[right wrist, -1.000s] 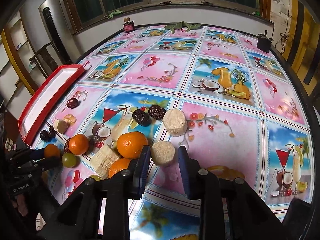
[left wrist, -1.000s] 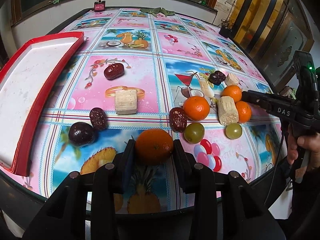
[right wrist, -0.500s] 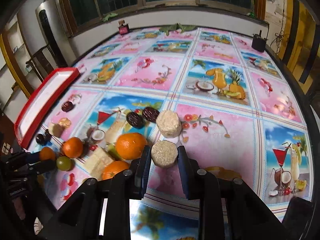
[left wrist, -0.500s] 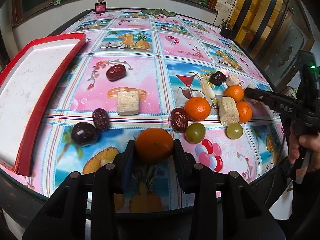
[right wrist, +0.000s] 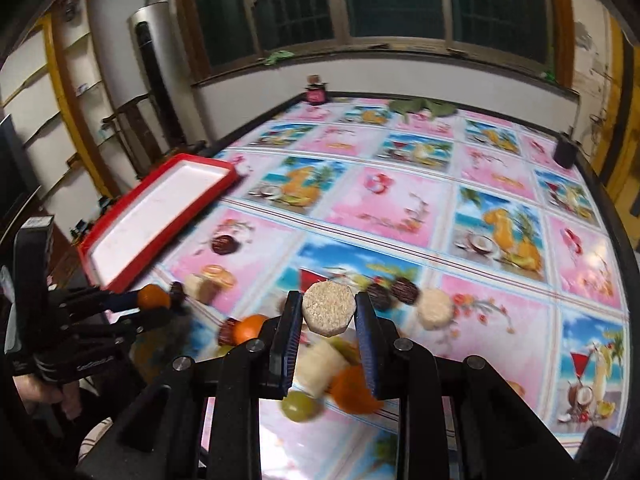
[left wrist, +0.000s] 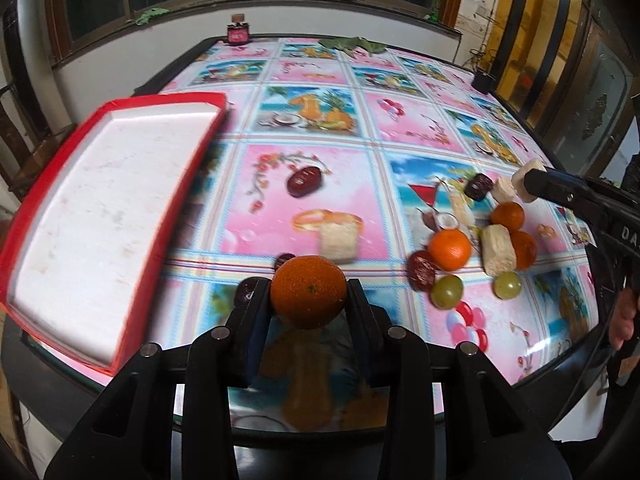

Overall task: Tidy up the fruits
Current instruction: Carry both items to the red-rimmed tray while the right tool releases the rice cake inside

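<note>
Your left gripper (left wrist: 309, 312) clamps a round, dimple-skinned orange (left wrist: 308, 297) above the glossy patterned tablecloth (left wrist: 400, 152); your right gripper (right wrist: 329, 334) pinches a grainy, pale octagonal block (right wrist: 328, 313). Beyond lie wrinkled dark dates (left wrist: 305, 180), smooth green grapes (left wrist: 447, 291) and more oranges (left wrist: 449, 244). A red-rimmed rectangular tray (left wrist: 172, 204) sits to the left.

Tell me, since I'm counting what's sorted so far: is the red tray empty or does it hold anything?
Empty. The red tray shows only its bare white floor in both views; all loose fruit lies on the tablecloth.
</note>
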A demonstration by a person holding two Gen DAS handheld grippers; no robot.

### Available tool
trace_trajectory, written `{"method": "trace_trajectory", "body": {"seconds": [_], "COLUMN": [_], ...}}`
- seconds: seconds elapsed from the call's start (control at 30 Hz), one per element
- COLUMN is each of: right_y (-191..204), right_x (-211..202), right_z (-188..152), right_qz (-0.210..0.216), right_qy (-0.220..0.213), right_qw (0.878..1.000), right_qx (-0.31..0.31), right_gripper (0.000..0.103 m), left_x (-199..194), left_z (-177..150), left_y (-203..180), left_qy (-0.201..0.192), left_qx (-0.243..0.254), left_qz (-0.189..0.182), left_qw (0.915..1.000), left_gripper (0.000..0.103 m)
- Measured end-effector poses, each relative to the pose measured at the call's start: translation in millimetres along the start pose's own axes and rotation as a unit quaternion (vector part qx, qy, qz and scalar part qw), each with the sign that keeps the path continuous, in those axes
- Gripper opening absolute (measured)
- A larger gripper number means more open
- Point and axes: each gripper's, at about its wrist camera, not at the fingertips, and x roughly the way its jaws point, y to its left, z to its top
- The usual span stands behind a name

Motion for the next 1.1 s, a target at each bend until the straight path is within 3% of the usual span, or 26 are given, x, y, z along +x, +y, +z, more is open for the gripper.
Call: {"method": "trace_trajectory", "body": {"seconds": [0.47, 0.63, 0.83, 1.1], "right_y": [63, 84, 112, 149], "right_x": [34, 57, 95, 159], "right_z": [35, 53, 91, 124], "right_qz": [0.083, 0.114, 0.144, 0.175], "right_qy": [-0.001, 0.007, 0.012, 0.044], "right_qw": [0.996, 0.991, 0.986, 0.979], "right_qx": [-0.044, -0.063, -0.085, -0.091], "right_gripper": [0.027, 0.027, 0.027, 0.027], "left_x": [-5, -9, 18, 36], "left_z": [12, 34, 53, 35], "left_y": [34, 71, 120, 144], "left_qy": [-0.013, -0.025, -0.008, 0.017], "left_qx": [-0.014, -0.047, -0.091, -0.119], "left_qz": [0.037, 0.043, 0.049, 0.051], "left_qw": [0.9991, 0.9977, 0.9946, 0.9914], "left_gripper": [0.035, 0.035, 0.035, 0.035]}}
